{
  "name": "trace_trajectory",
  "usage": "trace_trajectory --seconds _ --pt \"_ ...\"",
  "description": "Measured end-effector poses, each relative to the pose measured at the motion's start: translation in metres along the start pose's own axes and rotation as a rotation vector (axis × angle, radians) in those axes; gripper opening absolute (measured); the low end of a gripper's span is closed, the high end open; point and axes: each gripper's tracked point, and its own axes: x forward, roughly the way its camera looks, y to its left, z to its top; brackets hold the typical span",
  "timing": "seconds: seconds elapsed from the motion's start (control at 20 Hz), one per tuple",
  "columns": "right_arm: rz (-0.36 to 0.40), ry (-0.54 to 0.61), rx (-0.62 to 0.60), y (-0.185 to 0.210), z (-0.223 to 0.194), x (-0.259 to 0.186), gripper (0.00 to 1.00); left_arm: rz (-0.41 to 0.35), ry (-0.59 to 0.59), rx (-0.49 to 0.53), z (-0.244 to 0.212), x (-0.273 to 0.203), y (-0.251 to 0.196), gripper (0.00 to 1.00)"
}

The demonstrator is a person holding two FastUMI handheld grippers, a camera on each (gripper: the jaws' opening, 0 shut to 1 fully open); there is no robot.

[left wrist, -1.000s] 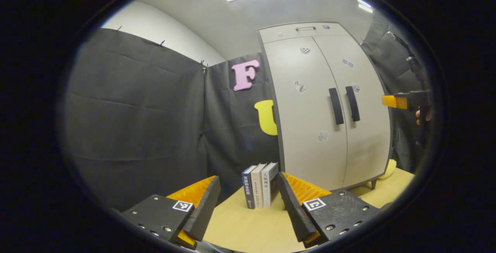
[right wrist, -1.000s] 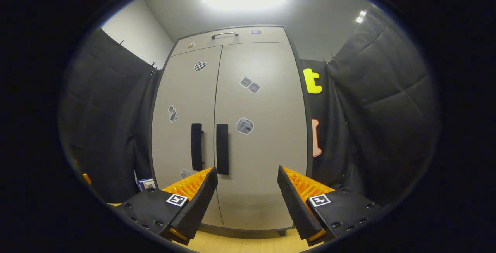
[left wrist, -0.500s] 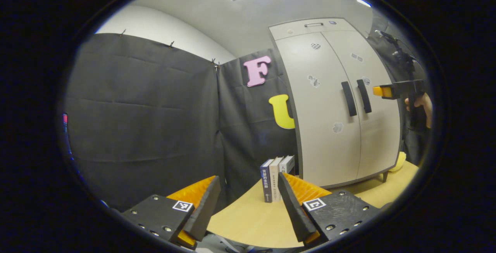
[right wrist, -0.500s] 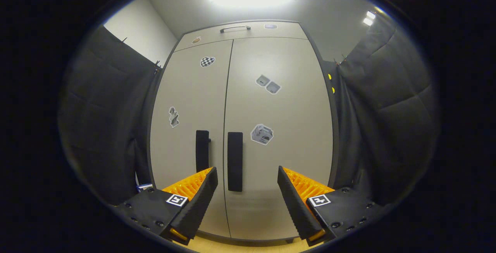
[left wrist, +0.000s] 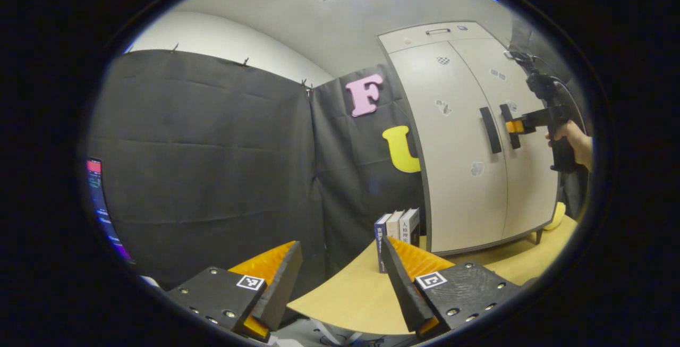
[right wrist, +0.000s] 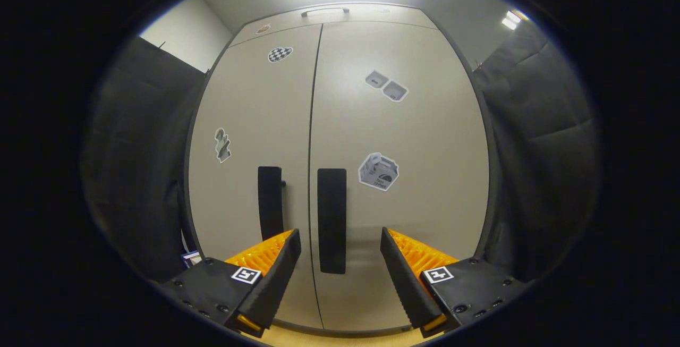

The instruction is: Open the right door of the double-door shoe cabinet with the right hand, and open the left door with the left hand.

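Cabinet (right wrist: 340, 140) doors closed, contents hidden; right tool (right wrist: 340, 238) open around right handle (right wrist: 332, 219); left tool (left wrist: 340, 251) open.

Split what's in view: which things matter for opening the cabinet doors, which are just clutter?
Job:
shoe cabinet, both doors shut
right door handle
left door handle
right gripper, open, lined up on the right door handle
left gripper, open, far from the cabinet

Lying about:
books standing on the table
stickers on the doors

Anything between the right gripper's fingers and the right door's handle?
Nothing: in the right gripper view, the black vertical right-door handle stands in the open gap of the right gripper, with bare beige door around it.
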Motion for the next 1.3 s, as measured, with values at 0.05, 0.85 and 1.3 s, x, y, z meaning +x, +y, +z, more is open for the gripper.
trace_trajectory --seconds 0.05,0.85,1.3 --pt "-0.003 0.004 0.013 0.001 0.000 0.006 0.90 0.007 0.002 -0.001 -0.001 0.000 0.004 0.88" --pt "-0.026 0.129 0.044 0.009 -0.020 0.040 0.24 -0.003 0.029 -0.015 -0.016 0.009 0.013 0.88" --pt "0.053 0.145 0.047 0.010 -0.017 0.016 0.16 -0.070 0.003 -0.031 -0.007 0.015 -0.003 0.89"
